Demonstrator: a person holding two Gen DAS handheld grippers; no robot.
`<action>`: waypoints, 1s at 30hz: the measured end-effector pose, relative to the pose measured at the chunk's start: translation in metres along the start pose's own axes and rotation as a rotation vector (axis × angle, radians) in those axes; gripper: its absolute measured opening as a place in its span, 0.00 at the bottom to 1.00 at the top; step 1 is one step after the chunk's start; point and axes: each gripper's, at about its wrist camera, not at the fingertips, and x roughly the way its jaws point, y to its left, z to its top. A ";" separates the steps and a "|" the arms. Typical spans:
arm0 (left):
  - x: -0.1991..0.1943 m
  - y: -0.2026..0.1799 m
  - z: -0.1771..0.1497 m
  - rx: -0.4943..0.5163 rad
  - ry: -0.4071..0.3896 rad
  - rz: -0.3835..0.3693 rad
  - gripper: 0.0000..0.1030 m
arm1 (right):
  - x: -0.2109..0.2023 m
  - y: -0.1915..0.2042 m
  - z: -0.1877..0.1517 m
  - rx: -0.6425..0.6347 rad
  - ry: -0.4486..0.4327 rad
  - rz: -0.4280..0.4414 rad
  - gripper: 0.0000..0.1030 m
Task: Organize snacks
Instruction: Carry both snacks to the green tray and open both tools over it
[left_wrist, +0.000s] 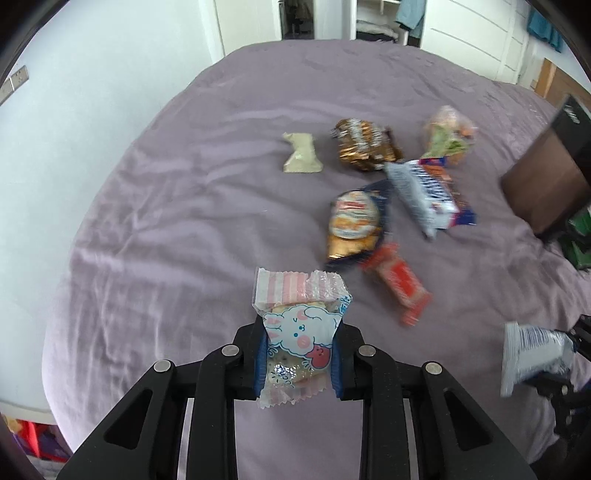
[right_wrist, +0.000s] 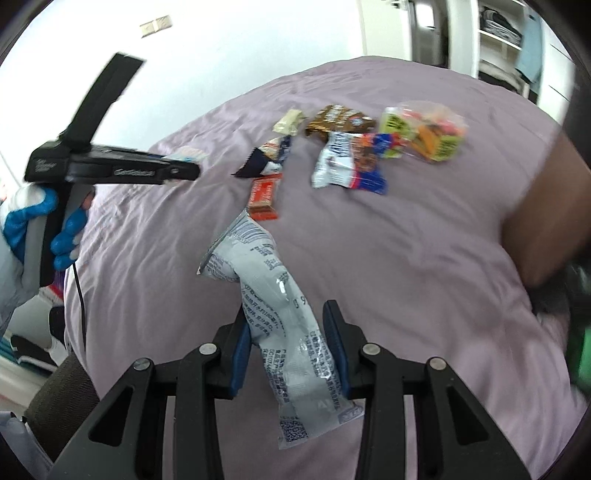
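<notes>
Left gripper (left_wrist: 298, 354): jaws clamped on clear pink bunny-print cookie packet (left_wrist: 299, 332) | right gripper (right_wrist: 291, 354): jaws barely pinching long silver foil snack pouch (right_wrist: 273, 317) | carry both level toward brown box (left_wrist: 543, 184) at 3 o'clock; tighten your right grip.

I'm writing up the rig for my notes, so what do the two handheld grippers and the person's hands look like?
Both the left gripper and the right gripper are matte black linkage frames with round silver pivot pins and blue pads lining the fingers. Seen from the right wrist view, the left gripper carries faint lettering on its side and a thin black cable hanging below. The hand wears a blue and white glove.
</notes>
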 end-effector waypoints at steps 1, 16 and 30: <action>-0.005 -0.005 -0.003 0.009 -0.002 -0.006 0.22 | -0.005 -0.004 -0.003 0.016 -0.006 -0.008 0.00; -0.074 -0.285 -0.021 0.411 0.012 -0.343 0.22 | -0.166 -0.181 -0.119 0.431 -0.161 -0.365 0.00; 0.007 -0.502 0.096 0.475 -0.033 -0.325 0.22 | -0.185 -0.384 -0.079 0.564 -0.202 -0.600 0.00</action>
